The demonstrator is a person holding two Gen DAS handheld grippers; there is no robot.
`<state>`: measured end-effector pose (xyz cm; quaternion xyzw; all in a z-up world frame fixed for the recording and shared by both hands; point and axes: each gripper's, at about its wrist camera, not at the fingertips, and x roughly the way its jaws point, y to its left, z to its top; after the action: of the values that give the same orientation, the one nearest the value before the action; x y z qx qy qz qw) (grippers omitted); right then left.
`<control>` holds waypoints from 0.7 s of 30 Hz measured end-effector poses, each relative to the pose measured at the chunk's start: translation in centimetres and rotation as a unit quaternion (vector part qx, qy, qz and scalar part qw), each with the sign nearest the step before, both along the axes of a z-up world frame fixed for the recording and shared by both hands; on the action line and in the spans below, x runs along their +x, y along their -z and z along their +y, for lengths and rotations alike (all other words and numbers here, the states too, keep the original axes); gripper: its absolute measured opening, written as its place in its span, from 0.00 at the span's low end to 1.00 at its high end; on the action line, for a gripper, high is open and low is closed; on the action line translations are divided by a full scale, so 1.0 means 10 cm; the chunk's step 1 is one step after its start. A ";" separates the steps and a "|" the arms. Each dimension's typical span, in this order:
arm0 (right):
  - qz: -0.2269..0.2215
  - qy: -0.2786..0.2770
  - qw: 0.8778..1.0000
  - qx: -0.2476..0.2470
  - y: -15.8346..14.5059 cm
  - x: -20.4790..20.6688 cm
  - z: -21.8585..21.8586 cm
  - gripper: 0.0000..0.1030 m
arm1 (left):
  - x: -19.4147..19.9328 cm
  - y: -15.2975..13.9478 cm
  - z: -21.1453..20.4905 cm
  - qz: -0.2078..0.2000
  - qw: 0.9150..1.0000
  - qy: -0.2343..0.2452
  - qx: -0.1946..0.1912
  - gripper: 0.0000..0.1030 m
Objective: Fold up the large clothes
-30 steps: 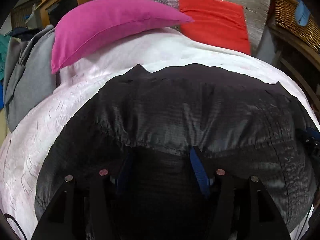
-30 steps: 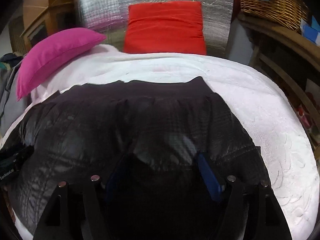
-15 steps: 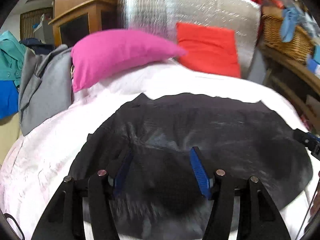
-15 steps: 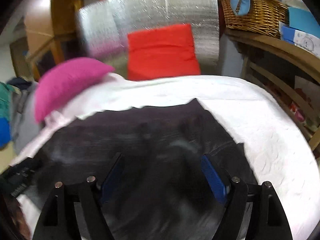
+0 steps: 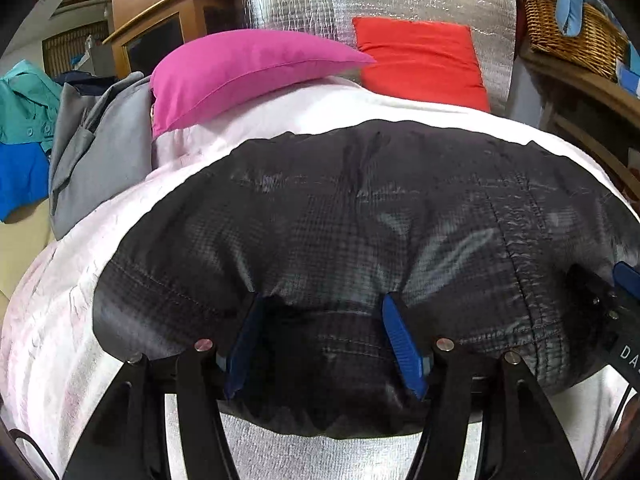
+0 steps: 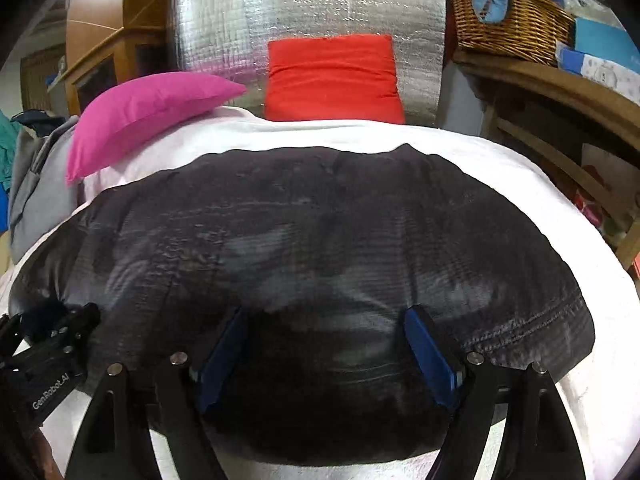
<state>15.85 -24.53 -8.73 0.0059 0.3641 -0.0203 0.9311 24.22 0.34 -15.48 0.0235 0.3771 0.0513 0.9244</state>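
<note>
A large dark grey garment of ripstop-patterned fabric [image 5: 360, 220] lies spread flat across a white, lightly crinkled bed cover [image 5: 72, 288], its stitched hem running along the near edge. The left gripper [image 5: 324, 344] stands over the garment's near edge with its blue-padded fingers [image 5: 400, 344] set well apart; the cloth lies beneath and between them, and the pads press on nothing. The right gripper [image 6: 326, 354] stands likewise over the near edge, further along; its jaws have just been opening, and its blue pads [image 6: 430, 360] stand wide with only flat fabric between them, nothing held. Each gripper shows at the margin of the other's view. Behind the garment rest a magenta pillow [image 5: 240, 72] and a red cushion [image 6: 332, 76], the latter leaning against a silver quilted foil panel [image 6: 312, 4]. A grey garment [image 5: 100, 152] hangs beside the bed, and a wicker basket [image 6: 512, 28] sits on a wooden shelf.
</note>
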 end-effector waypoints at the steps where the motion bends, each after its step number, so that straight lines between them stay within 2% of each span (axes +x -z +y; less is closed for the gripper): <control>1: 0.003 0.001 1.000 0.001 0.00 0.01 -0.01 0.81 | 0.01 0.01 0.00 0.001 1.000 -0.002 0.001 0.62; 4: 0.013 -0.001 1.000 0.000 -0.05 0.04 -0.03 0.82 | -0.03 -0.09 -0.02 0.009 1.000 -0.002 0.006 0.62; 6: 0.020 0.002 1.000 0.019 -0.17 0.01 -0.08 0.82 | -0.10 -0.21 0.00 0.009 1.000 -0.004 -0.007 0.62; 8: 0.004 0.005 0.999 0.035 -0.30 -0.04 -0.13 0.82 | -0.21 -0.37 0.05 -0.017 1.000 -0.007 -0.022 0.62; 10: -0.007 0.003 1.000 0.029 -0.38 -0.07 -0.11 0.82 | -0.26 -0.44 0.06 -0.033 0.999 -0.009 -0.017 0.62; 12: 0.002 -0.002 1.000 0.019 -0.34 -0.04 -0.09 0.82 | -0.23 -0.41 0.07 -0.027 1.000 -0.012 -0.006 0.62; 14: 0.031 0.002 0.999 0.013 -0.19 0.05 -0.10 0.82 | -0.12 -0.23 0.12 0.019 1.000 -0.017 -0.002 0.63; 15: 0.039 -0.001 0.999 0.015 -0.12 0.08 -0.12 0.83 | -0.09 -0.17 0.13 0.027 1.000 -0.012 -0.002 0.64; 18: 0.034 -0.002 0.999 0.006 -0.10 0.08 -0.11 0.83 | -0.13 -0.16 0.12 0.011 1.000 -0.002 0.011 0.64; 21: 0.035 -0.001 0.999 0.025 -0.19 0.07 -0.15 0.83 | -0.17 -0.30 0.20 -0.002 1.000 -0.011 -0.005 0.64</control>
<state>16.57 -26.01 -6.83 0.0277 0.3968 -0.0108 0.9174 22.52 2.34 -12.49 0.0150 0.3758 0.0597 0.9247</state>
